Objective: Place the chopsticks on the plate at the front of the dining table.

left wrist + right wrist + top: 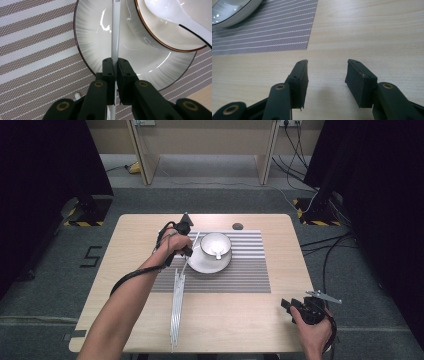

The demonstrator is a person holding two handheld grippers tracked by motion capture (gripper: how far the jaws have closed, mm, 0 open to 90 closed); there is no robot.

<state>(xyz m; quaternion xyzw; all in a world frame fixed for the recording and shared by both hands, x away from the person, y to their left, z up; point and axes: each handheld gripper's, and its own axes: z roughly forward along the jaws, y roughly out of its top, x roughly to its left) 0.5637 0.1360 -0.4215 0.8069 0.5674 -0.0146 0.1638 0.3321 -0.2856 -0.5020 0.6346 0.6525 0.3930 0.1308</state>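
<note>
My left gripper [115, 62] is shut on a thin white stick [115, 32] that runs out over the rim of a white, dark-edged plate [95, 37]. On that plate sits a white bowl [165, 32] with a brown rim and a white spoon [170, 12] in it. From above, the left gripper [188, 252] hangs at the plate's [197, 265] left edge, beside the bowl [216, 244]. Several more white sticks [176, 310] lie in a bundle toward the table's front. My right gripper [327, 67] stands open over bare wood, nothing between its jaws, at the front right corner [286, 305].
A grey striped placemat [250, 265] lies under the plate on the wooden table [235, 320]; its corner [262, 32] shows ahead of the right gripper. A small dark disc [237, 226] sits by the far edge. Cables and table legs stand on the floor behind.
</note>
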